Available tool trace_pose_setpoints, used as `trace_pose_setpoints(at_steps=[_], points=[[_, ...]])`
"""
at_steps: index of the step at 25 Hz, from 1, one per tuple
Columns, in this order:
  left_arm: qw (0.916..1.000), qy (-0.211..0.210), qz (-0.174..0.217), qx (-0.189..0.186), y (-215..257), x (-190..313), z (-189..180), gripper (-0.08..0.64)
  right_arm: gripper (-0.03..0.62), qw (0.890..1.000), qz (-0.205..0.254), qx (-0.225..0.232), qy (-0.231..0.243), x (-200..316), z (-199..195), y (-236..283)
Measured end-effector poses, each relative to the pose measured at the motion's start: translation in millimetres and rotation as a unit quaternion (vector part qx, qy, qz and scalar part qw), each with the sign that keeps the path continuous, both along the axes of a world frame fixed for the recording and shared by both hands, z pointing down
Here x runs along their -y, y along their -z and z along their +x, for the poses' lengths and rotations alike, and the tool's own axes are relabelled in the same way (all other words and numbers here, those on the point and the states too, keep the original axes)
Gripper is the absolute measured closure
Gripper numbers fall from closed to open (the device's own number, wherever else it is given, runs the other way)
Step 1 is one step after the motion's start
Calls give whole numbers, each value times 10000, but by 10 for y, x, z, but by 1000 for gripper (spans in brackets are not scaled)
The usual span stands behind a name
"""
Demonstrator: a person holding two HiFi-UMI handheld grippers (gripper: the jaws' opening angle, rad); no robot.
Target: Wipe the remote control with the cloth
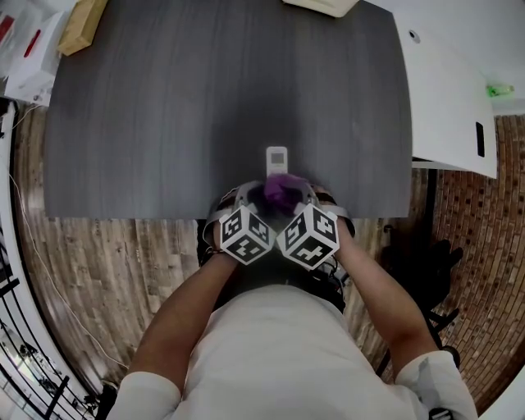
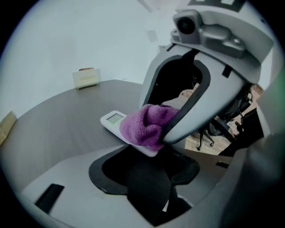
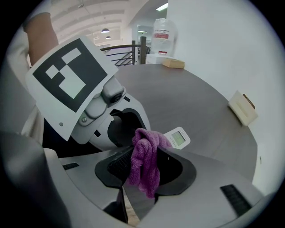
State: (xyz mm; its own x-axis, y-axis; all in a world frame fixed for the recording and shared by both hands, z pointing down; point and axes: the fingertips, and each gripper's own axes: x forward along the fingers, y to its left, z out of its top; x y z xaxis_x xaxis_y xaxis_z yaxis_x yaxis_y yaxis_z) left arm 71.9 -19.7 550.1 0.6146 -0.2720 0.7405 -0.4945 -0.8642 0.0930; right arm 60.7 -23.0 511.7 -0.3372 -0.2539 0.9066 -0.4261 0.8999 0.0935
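Note:
The white remote control [image 1: 276, 157] pokes out over the dark table [image 1: 164, 107] near its front edge, its small screen facing up. Its near end sits between the jaws of my left gripper [image 1: 261, 195], which is shut on it [image 2: 115, 121]. A bunched purple cloth [image 1: 284, 190] lies on the remote's near half. My right gripper [image 1: 297, 195] is shut on that cloth [image 3: 144, 160], which droops between its jaws. In the right gripper view the remote [image 3: 178, 137] shows just beyond the cloth. The two grippers are pressed close together, side by side.
A cardboard box [image 1: 82, 25] lies at the table's far left corner and a pale flat object [image 1: 324, 6] at its far edge. A white desk [image 1: 447, 90] adjoins the table on the right. Wooden floor [image 1: 98, 271] and a chair base [image 1: 431, 262] lie below.

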Motion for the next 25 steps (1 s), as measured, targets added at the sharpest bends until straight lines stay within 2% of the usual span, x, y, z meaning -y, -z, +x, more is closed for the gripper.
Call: trace_pose_setpoints(at_steps=[3,6,10,13,15,17,19,21,23,25], points=[[10000,23,-11,5,-4,-1,-14,348,434,9994,-154,170,-267,-25,13,8],[10000,66,-14,-18,-4,10,-21,348,433,9953,-540,488,-636,-71,61,19],[9999,139,-18,-30,-7,25,-24,348,433,9838,-1010,964,-1127,-115,135,36],[9998,184,-40,-11,-14,23,-38,348,433,9729,-1453,1317,-1224,-214,113,63],[9997,239,-96,-52,-10,24,-42,348,433,9706,-1411,1428,-1327,-190,170,119],[9991,328,-217,-125,-2,28,-54,348,433,9711,-1056,1447,-1579,-39,289,206],[9979,450,-384,-250,15,39,-92,348,433,9729,-555,1286,-1841,174,425,246],[9953,623,-565,-470,43,75,-142,348,433,9753,-267,988,-1958,318,524,154],[9906,794,-813,-767,68,124,-163,348,433,9742,-384,807,-2071,319,592,-35],[9837,851,-1160,-1075,112,174,-112,348,433,9625,-640,1005,-2438,286,672,-151]])
